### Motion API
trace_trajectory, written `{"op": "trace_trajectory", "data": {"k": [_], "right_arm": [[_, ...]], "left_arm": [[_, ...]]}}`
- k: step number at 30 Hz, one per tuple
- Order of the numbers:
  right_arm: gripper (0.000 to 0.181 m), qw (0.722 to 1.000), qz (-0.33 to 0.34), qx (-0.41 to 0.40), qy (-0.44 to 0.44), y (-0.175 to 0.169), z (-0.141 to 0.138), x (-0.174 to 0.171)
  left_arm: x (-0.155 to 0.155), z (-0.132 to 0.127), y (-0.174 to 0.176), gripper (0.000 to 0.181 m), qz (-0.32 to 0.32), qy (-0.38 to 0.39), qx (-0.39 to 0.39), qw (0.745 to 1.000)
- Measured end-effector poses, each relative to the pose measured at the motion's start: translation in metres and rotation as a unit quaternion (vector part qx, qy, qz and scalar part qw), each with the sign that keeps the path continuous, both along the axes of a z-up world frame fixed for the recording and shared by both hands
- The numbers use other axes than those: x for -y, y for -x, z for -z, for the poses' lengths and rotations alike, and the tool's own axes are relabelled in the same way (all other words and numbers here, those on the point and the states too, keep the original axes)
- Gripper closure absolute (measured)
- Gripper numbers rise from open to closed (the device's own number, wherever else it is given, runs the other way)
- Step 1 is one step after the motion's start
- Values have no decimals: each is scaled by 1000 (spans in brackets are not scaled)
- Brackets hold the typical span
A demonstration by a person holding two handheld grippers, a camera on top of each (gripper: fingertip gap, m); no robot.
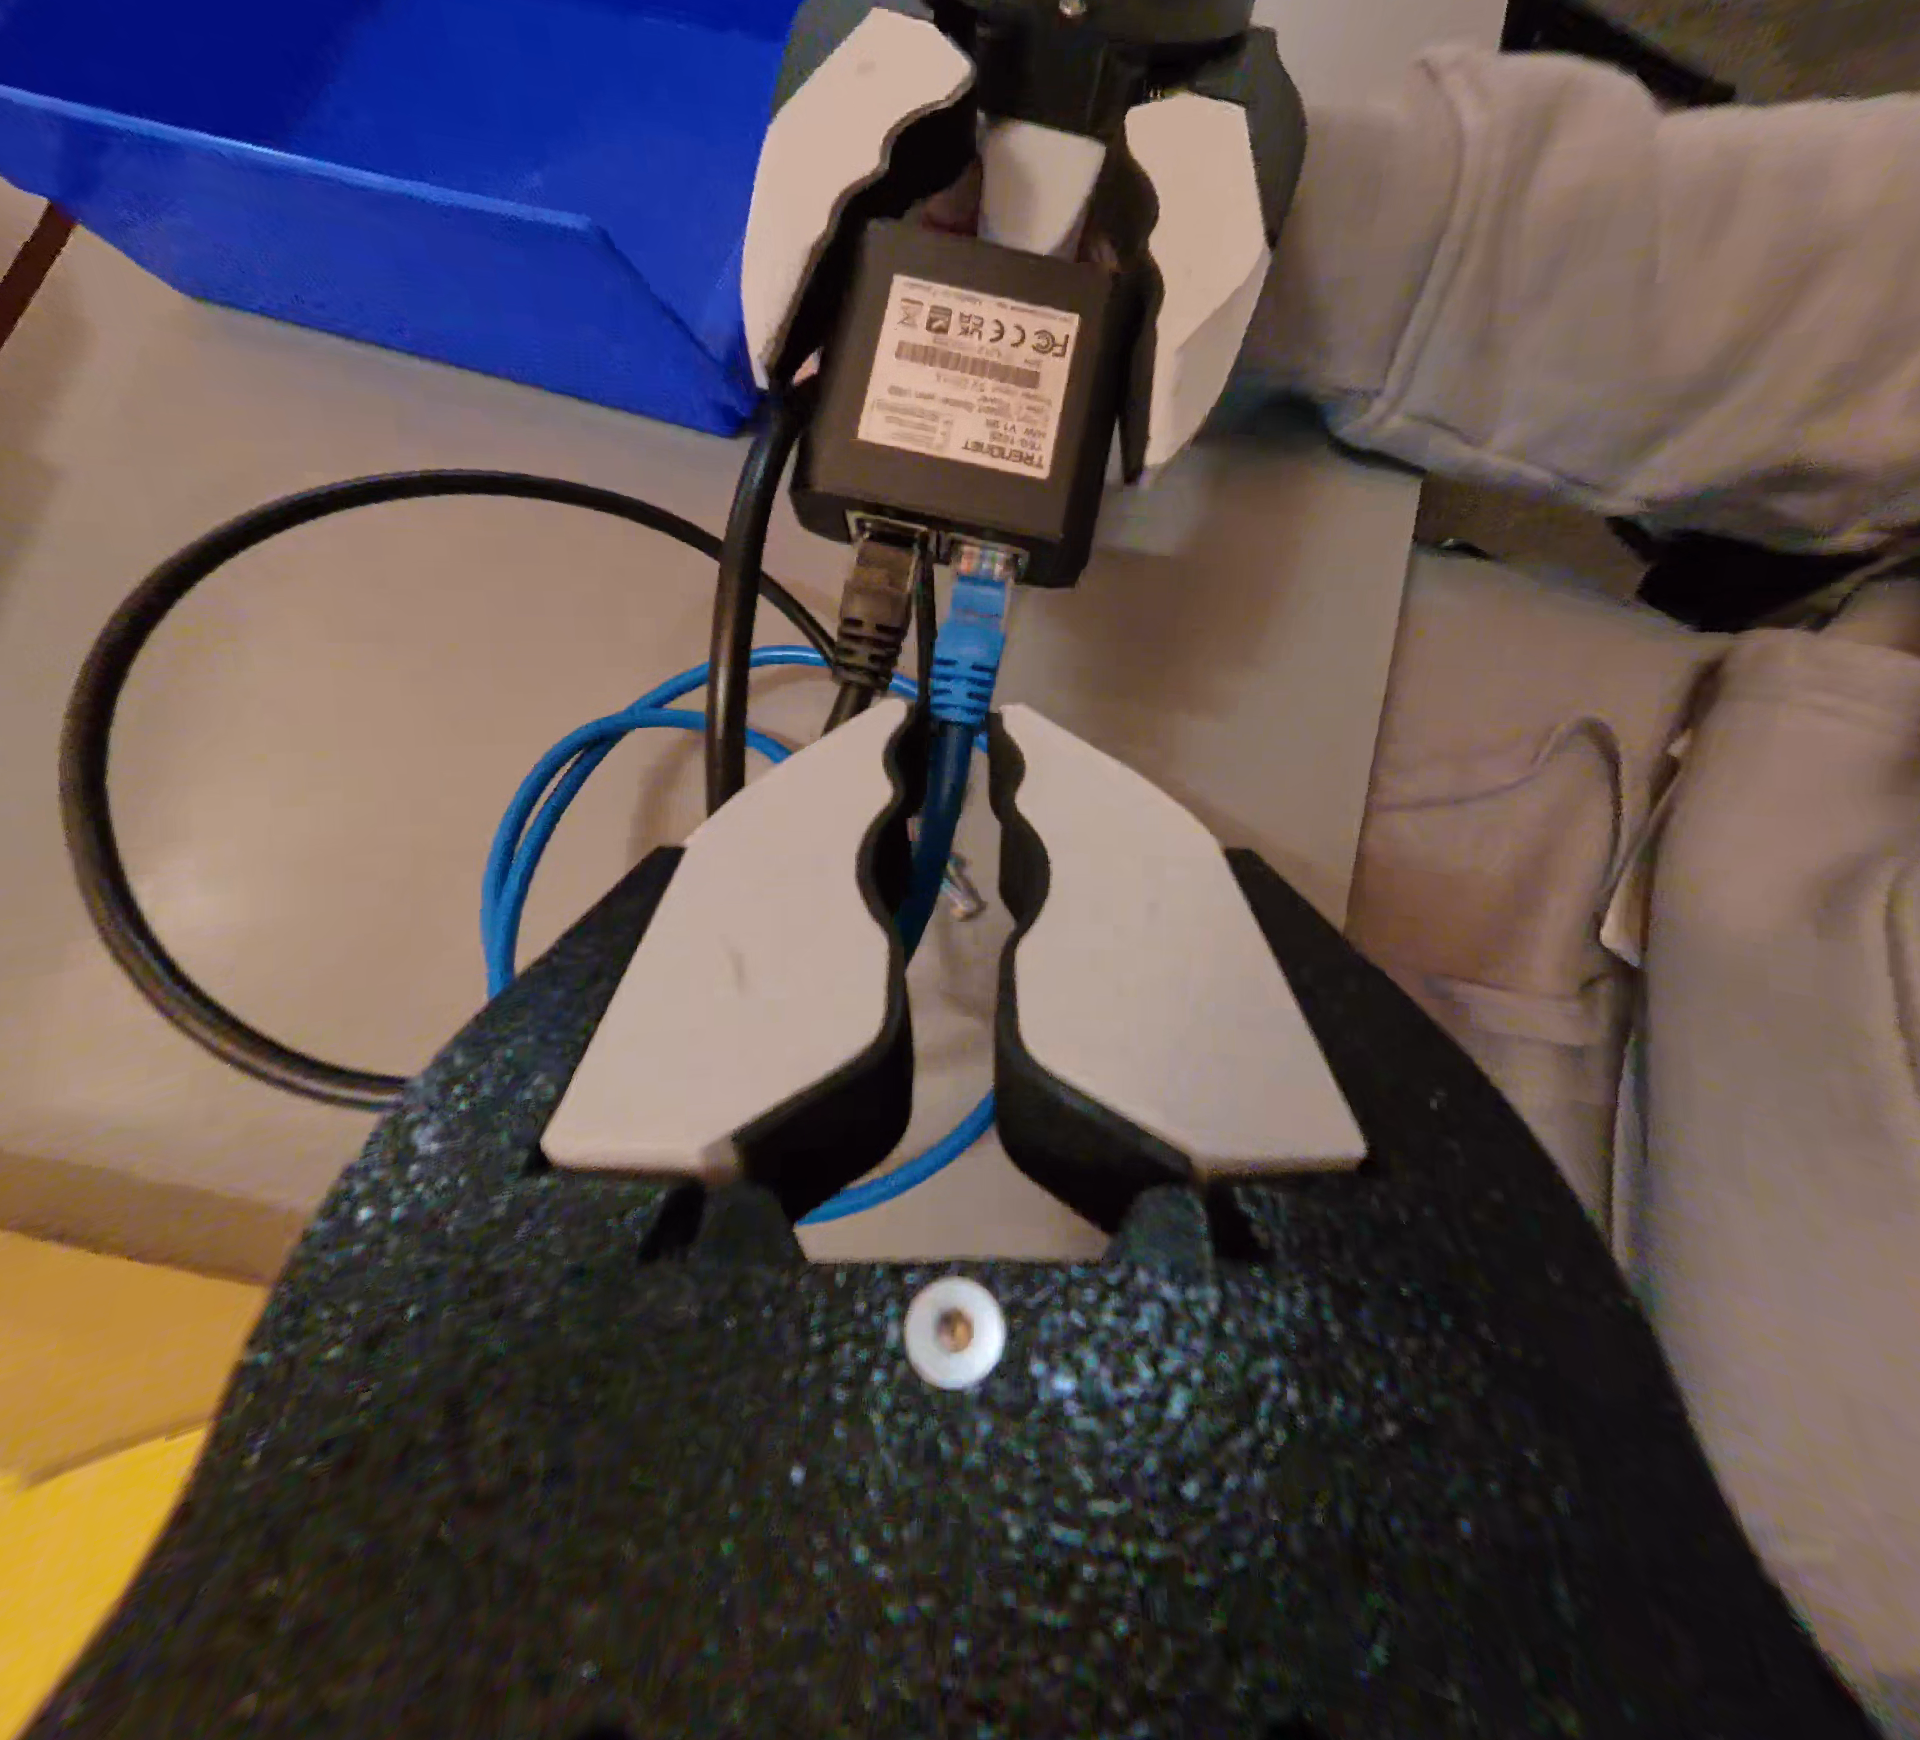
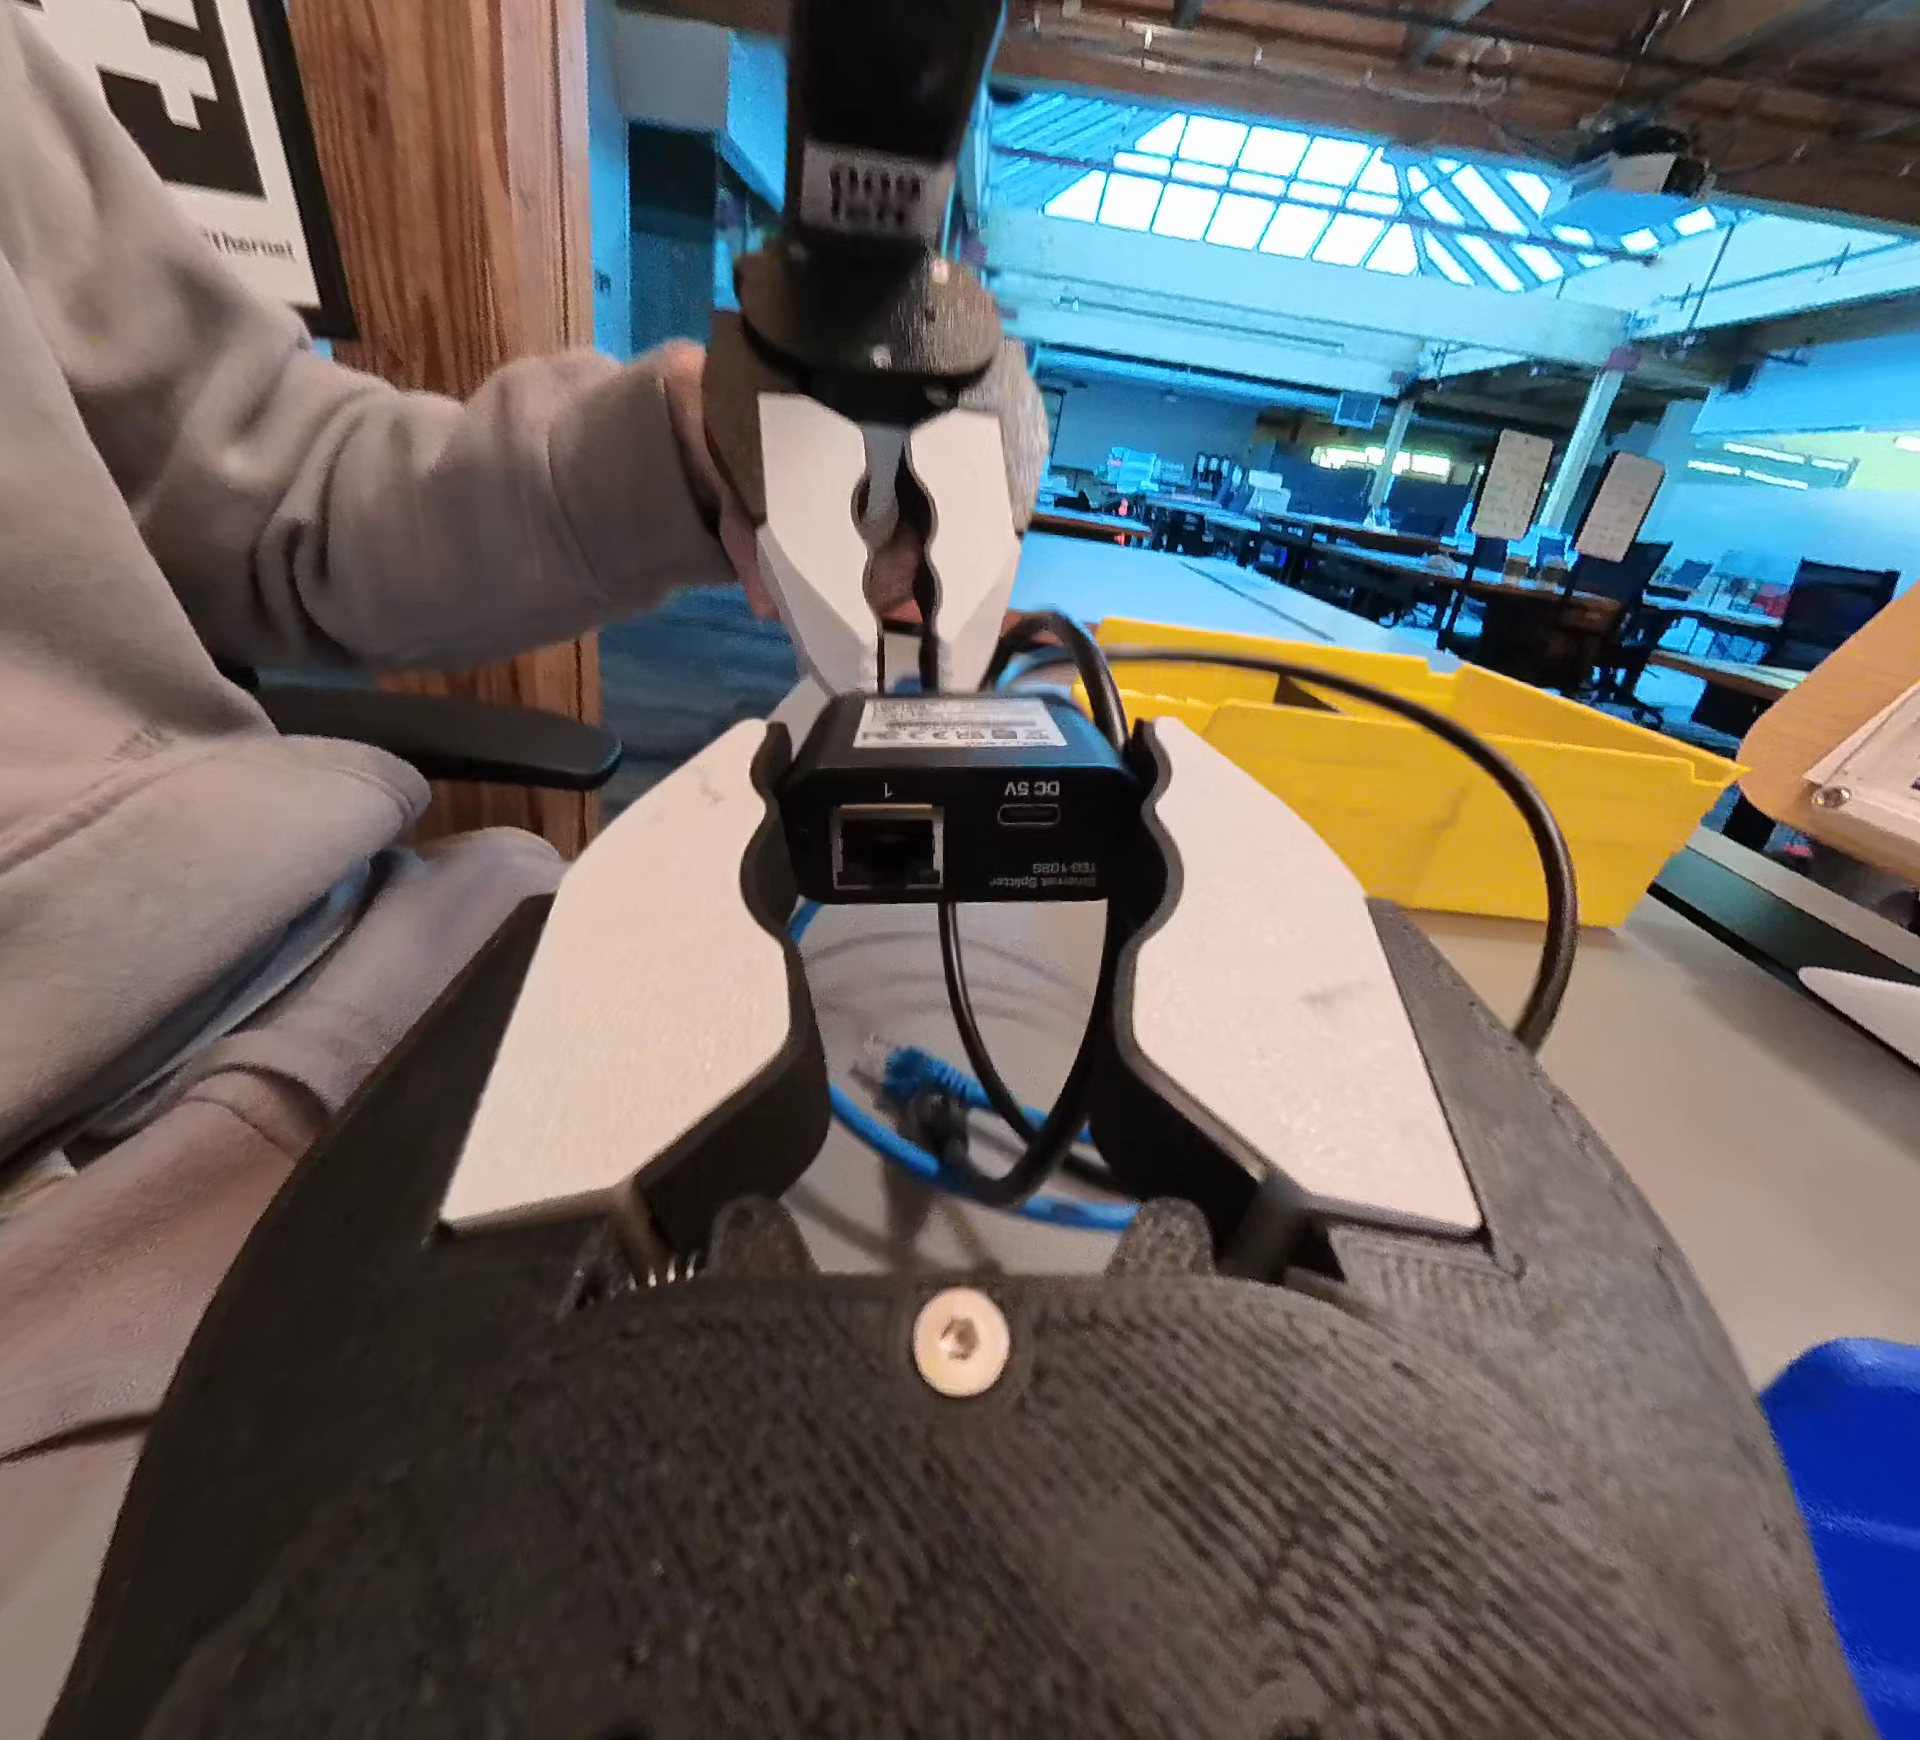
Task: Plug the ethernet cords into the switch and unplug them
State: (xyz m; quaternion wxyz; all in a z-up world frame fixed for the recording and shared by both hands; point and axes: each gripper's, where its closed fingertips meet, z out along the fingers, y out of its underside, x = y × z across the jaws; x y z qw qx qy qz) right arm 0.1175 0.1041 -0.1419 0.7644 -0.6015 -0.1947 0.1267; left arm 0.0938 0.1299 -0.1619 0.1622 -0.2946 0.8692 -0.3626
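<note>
Two grippers meet over the table (image 1: 312, 651). The left gripper (image 1: 948, 734) is nearly closed around the blue cord (image 1: 951, 786) just behind its plug (image 1: 971, 641); whether the fingers actually pinch it I cannot tell. The right gripper (image 2: 951, 755) is clamped on the sides of the switch (image 2: 951, 807), holding it in the air above the table with its label side up.

The switch looks like a light, rigid plastic box, best held by its flat sides as now, leaving the ports free. The cords are soft and springy; the plug boot is the stiffer place to grip, and the latch tab looks fragile.

The switch is small and black with a white label. On its far end sit two ports, the black plug (image 1: 873, 620) and the blue plug seated side by side. The near end shows one empty port (image 2: 886, 847). The black cord (image 1: 104, 755) and the blue one loop loosely on the table, between a blue bin (image 1: 364, 132) and a yellow bin (image 2: 1403, 786).
</note>
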Motion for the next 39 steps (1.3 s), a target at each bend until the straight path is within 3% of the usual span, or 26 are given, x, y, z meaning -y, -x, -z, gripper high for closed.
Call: {"op": "trace_trajectory", "data": {"k": [6,11,14,16,18,21,24,25,28,30,34,37,39], "right_arm": [[119,1000,3,13,25,4,9,-8],[119,999,15,18,38,-1,15,-8],[119,999,24,13,30,-4,12,-7],[119,999,32,8,22,-8,9,-6],[119,999,41,7,13,-10,6,-5],[119,999,40,3,-3,-9,-2,-6],[119,999,30,10,1,1,0,-14],[119,1000,27,13,3,4,1,-17],[119,999,24,18,19,12,7,-26],[119,999,37,25,21,10,8,-31],[120,990,82,82,78,4,28,-40],[120,990,97,81,68,3,23,-43],[119,987,107,88,82,3,25,-45]], "left_arm": [[1,14,-2,181,8,57,12,998],[-8,26,-9,144,-45,35,51,997],[-1,11,-8,138,-126,153,76,977],[-4,-3,-1,145,-206,270,94,936],[-9,0,8,149,-273,389,73,877],[13,18,13,142,-245,593,-67,764],[13,5,0,139,-176,753,-125,622],[12,5,-7,139,-168,765,-128,608],[17,0,-18,141,-161,760,-138,615],[13,4,-22,152,-192,723,-114,654],[3,7,-25,156,-246,662,-114,699],[0,-2,-26,157,-257,655,-112,702],[-1,-3,-25,157,-270,635,-97,717]]}}
